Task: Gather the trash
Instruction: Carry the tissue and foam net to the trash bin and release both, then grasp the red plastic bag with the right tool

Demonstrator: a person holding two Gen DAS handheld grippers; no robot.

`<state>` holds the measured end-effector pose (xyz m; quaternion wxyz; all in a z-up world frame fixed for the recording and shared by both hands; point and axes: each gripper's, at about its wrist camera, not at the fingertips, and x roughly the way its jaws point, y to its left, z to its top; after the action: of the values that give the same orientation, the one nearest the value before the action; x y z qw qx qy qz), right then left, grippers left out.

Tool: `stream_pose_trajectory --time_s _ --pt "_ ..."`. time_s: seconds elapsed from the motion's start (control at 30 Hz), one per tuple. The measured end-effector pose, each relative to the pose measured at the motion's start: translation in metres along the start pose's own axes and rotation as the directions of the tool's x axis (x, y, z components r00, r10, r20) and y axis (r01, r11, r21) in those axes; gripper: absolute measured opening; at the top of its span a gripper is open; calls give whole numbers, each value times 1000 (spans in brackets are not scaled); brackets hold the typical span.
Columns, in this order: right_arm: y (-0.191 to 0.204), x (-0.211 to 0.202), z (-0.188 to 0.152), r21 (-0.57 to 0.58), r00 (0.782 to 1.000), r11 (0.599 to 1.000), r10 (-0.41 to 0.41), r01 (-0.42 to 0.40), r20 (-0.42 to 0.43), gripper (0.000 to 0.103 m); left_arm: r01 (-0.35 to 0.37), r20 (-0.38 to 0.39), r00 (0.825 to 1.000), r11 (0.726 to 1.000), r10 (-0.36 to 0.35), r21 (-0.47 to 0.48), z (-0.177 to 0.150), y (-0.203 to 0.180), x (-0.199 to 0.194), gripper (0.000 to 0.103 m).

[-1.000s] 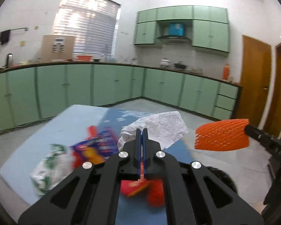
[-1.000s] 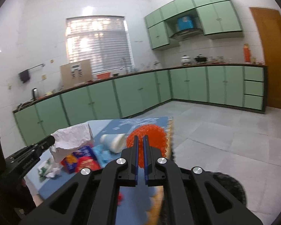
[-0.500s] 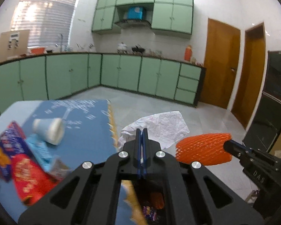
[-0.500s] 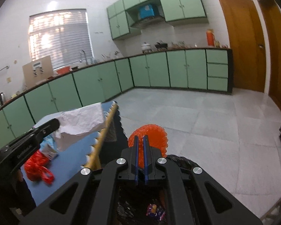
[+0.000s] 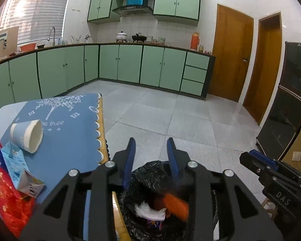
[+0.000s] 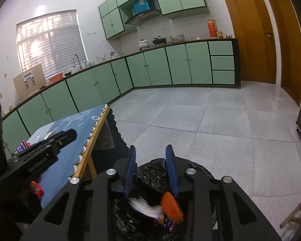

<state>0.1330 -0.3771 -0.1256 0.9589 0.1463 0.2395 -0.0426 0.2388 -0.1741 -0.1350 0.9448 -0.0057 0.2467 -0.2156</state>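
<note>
Left view: my left gripper point(image 5: 150, 143) over the bin point(image 5: 150, 172), jaws opening, nothing between the blue pads. White tissue point(image 5: 148, 210) and orange foam net point(image 5: 175, 201) blurred inside the crinkly black liner. Table point(image 5: 70, 134) just left of the bin, scalloped blue cloth edge; paper cup point(image 5: 27, 136) on its side, carton point(image 5: 18, 166), red wrapper point(image 5: 8, 198). Open tiled floor ahead. Right view: my right gripper point(image 6: 150, 149) also over the bin point(image 6: 152, 172), jaws opening, empty; tissue point(image 6: 144, 205) and net point(image 6: 171, 204) below. Left gripper point(image 6: 40, 152) above the table edge.
</note>
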Motion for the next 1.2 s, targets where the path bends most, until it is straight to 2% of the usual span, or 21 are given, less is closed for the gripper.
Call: stream_pose_trajectory --time_s 0.2,0.27,0.33,0.43,0.73,0.93,1.2 --pt "26 -20 10 -30 998 999 26 -24 49 62 -47 71 996 999 48 -14 10 23 -45 56" --pt "38 -25 14 -45 997 998 47 -45 62 67 -83 90 992 996 84 -20 10 36 -63 65" --pt "53 -30 15 -55 995 996 70 -66 75 78 -123 103 987 992 126 -35 7 51 -81 69" --pt "73 -36 15 -69 990 992 110 -104 87 83 -207 108 971 976 213 -62 -2 82 -111 73" --pt "159 -30 -17 -104 958 954 286 -282 23 85 -402 82 908 910 411 -105 -36 153 -174 78" --pt "211 -13 -45 -149 936 924 347 -353 -64 85 -456 54 883 880 466 -133 -52 177 -190 79" --pt "253 4 -74 -209 919 897 364 -390 -152 80 -504 33 858 853 512 -136 -63 199 -192 79"
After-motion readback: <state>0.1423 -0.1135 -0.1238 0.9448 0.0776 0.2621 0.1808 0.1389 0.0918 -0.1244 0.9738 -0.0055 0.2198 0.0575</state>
